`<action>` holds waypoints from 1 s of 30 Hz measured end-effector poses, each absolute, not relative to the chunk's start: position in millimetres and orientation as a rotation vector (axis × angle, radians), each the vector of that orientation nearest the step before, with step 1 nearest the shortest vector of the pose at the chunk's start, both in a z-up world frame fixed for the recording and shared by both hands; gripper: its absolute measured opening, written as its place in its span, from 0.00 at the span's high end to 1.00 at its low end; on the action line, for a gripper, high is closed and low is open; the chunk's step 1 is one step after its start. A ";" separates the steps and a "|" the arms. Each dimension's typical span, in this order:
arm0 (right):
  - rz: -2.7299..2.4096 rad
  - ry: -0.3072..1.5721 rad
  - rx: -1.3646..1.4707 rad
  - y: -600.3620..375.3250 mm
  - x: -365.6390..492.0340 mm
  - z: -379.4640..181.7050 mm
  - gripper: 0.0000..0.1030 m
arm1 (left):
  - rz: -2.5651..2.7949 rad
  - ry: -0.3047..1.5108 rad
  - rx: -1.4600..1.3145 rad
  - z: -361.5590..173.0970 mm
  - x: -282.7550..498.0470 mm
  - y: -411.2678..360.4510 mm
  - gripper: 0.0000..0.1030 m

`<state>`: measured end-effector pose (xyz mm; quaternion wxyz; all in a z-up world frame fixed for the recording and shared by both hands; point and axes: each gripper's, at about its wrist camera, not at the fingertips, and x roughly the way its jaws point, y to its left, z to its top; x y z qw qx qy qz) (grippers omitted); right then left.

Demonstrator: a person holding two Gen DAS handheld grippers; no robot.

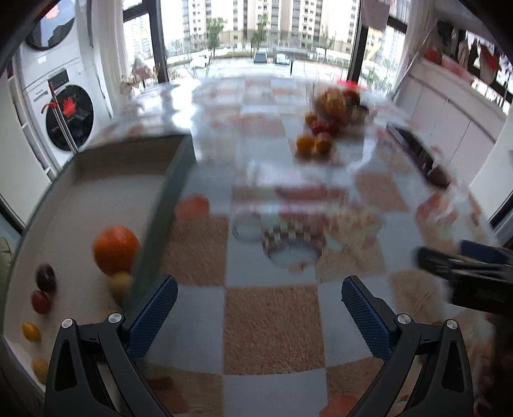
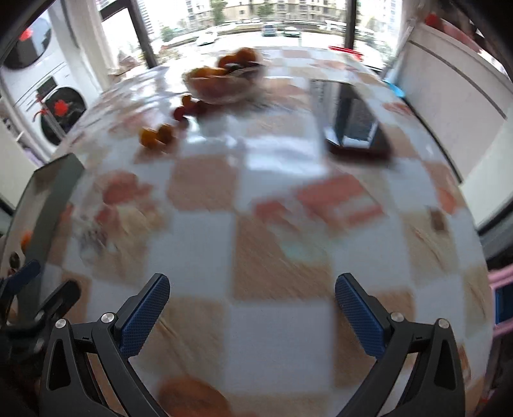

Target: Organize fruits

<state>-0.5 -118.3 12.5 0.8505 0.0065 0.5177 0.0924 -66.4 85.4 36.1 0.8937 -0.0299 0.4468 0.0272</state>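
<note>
Checked tablecloth [image 2: 282, 205], blurred. Beyond its far edge: window [image 1: 256, 29] showing parked cars [image 1: 260, 57] and tower blocks. Left of the cloth: stacked washers [image 1: 61, 106]. Right of the cloth: white cabinets [image 1: 449, 118].

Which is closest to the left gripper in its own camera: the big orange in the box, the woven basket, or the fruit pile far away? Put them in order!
From the left gripper:
1. The big orange, left, inside the box, next to its wall.
2. The woven basket, straight ahead on the checked tablecloth; blurry, and nearly as close as the orange.
3. The fruit pile, far back on the right.
</note>
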 end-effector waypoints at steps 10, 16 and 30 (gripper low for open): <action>0.295 1.004 -0.054 -42.9 81.2 10.1 0.14 | 0.038 0.879 0.013 90.0 -35.8 116.9 0.27; 0.342 0.957 -0.064 -28.9 108.0 12.2 0.35 | 0.035 0.889 0.033 90.9 -7.0 116.9 0.27; 0.403 0.962 0.068 -87.1 73.6 23.0 0.83 | 0.011 0.979 0.017 43.0 81.7 82.6 0.27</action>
